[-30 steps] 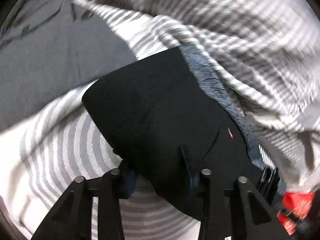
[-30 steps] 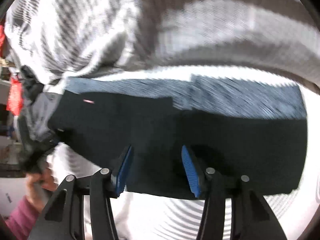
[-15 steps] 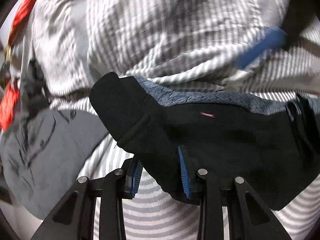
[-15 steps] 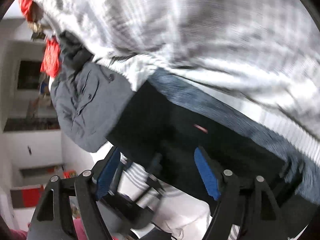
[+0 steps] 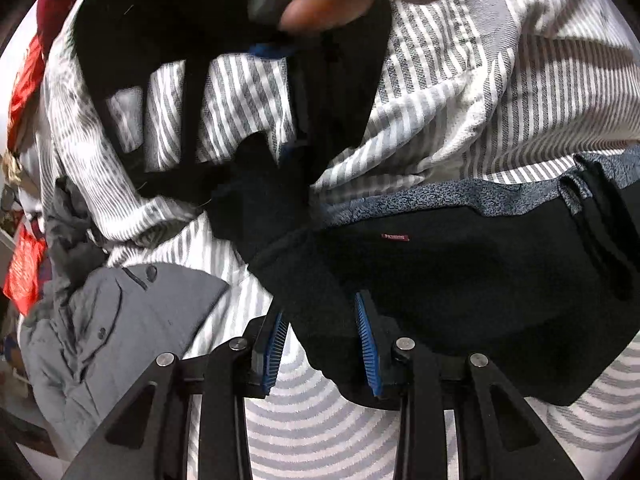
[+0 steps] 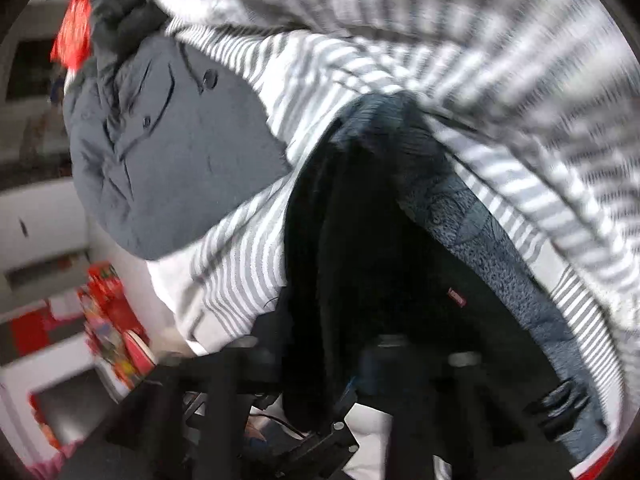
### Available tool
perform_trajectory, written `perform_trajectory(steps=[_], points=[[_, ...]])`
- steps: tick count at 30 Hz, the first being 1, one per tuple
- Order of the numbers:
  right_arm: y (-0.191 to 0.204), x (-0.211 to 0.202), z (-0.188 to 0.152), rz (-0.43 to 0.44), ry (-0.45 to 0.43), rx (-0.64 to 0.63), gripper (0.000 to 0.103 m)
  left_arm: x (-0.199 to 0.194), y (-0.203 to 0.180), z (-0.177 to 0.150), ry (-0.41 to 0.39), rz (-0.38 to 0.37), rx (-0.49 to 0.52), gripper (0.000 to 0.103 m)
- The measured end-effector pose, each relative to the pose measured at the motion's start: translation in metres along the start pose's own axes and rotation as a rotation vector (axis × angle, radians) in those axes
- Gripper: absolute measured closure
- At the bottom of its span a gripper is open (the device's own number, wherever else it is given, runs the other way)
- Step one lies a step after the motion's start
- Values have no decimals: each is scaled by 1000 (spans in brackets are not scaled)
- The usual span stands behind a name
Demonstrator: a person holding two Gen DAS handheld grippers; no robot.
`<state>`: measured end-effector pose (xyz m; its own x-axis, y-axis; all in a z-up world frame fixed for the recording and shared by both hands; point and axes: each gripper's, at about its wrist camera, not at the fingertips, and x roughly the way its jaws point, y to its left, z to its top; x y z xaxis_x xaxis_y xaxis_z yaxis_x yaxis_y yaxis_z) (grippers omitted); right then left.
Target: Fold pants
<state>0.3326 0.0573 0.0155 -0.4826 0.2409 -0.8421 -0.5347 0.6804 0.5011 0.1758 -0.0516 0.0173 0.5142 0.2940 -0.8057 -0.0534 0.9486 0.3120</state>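
Black pants [image 5: 480, 280] with a blue-grey speckled lining and a small red label lie on a grey-and-white striped bedsheet [image 5: 320, 432]. My left gripper [image 5: 320, 336] has its jaws open around the near left edge of the pants. My right gripper shows in the left wrist view [image 5: 276, 148], shut on the left end of the pants and lifting it. In the right wrist view the pants [image 6: 360, 260] hang over the right gripper [image 6: 328, 364] and hide its pads.
A grey buttoned garment [image 5: 120, 328] lies on the sheet to the left; it also shows in the right wrist view [image 6: 168, 152]. Red items [image 5: 24, 272] sit at the far left edge. The bunched striped sheet [image 5: 480, 88] rises behind the pants.
My right gripper has closed on the pants' left end and lifted it up. The left gripper stays open at the near edge.
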Motion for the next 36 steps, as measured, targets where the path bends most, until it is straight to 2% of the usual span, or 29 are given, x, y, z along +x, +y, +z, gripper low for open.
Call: perform_trajectory(steps=[4, 11, 16, 22, 26, 30, 36], points=[[-18, -21, -23, 70, -98, 21, 85, -16, -11, 3, -38, -6, 41, 68], [-56, -86, -98, 227, -298, 79, 85, -69, -42, 25, -151, -44, 124, 68], [-94, -126, -172, 327, -459, 149, 85, -113, -79, 41, -219, -116, 186, 68], [-162, -158, -276, 412, -652, 266, 84, -156, -150, 59, -276, -210, 280, 68], [-208, -161, -331, 453, -737, 364, 85, -172, -200, 64, -291, -258, 343, 68], [-255, -146, -381, 475, -784, 471, 85, -172, -247, 64, -273, -305, 402, 68], [-316, -108, -419, 533, -819, 601, 85, -150, -314, 46, -227, -308, 516, 68]])
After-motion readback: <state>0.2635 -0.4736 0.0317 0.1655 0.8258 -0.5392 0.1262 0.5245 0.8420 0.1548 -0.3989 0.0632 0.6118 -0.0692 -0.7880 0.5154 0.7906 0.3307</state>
